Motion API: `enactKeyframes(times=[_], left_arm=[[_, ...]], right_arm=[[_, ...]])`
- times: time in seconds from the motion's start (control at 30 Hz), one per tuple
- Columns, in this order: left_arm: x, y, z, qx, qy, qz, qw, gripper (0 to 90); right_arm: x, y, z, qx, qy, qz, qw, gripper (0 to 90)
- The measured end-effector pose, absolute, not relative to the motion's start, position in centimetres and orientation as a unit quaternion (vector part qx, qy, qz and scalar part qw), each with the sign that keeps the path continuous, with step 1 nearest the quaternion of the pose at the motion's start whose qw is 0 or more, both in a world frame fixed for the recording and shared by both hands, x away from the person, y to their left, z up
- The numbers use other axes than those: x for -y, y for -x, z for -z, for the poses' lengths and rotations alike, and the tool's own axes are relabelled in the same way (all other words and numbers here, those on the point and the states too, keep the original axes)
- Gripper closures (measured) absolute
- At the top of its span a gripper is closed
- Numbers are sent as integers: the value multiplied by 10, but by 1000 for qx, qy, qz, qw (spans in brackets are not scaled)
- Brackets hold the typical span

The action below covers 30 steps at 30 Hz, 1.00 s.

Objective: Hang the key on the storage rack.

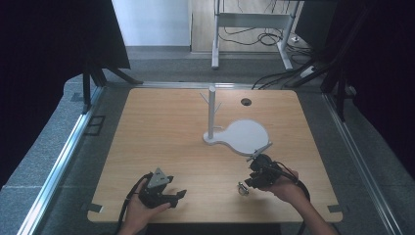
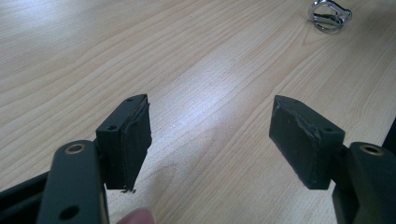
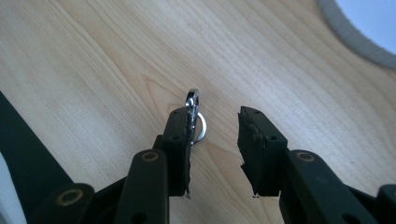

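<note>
Small metal clip w/ ring (image 3: 195,116) lies on the wooden table (image 1: 161,142), right at the tip of the right gripper (image 3: 215,122): it touches the inner face of that gripper's left jaw, partly hidden behind it. Jaws stand part open w/ a clear gap, nothing clamped between them. In high view the clip (image 1: 242,188) sits just beside the right gripper (image 1: 258,177), on its near-left side. Ahead of that gripper: grey stand base (image 1: 243,137) w/ upright peg post (image 1: 211,111). Left gripper (image 2: 210,126) is wide open, empty, low over bare wood; clip (image 2: 329,15) well ahead to its right.
</note>
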<state>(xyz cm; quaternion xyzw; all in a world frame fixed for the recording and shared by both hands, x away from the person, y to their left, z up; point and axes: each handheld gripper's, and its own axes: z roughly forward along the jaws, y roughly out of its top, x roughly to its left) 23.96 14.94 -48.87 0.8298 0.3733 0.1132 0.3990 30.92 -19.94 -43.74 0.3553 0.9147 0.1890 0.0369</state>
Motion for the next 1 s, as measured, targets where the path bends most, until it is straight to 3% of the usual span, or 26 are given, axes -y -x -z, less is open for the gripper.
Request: enactKeyframes(times=[0.7, 1.0], left_arm=[[-150, -241, 490, -375, -830, -113, 398, 300], [-150, -242, 494, -377, -832, -110, 392, 300]], right_arm=[[180, -306, 462, -925, -349, -151, 26, 660], [179, -307, 474, -926, -353, -136, 22, 714]])
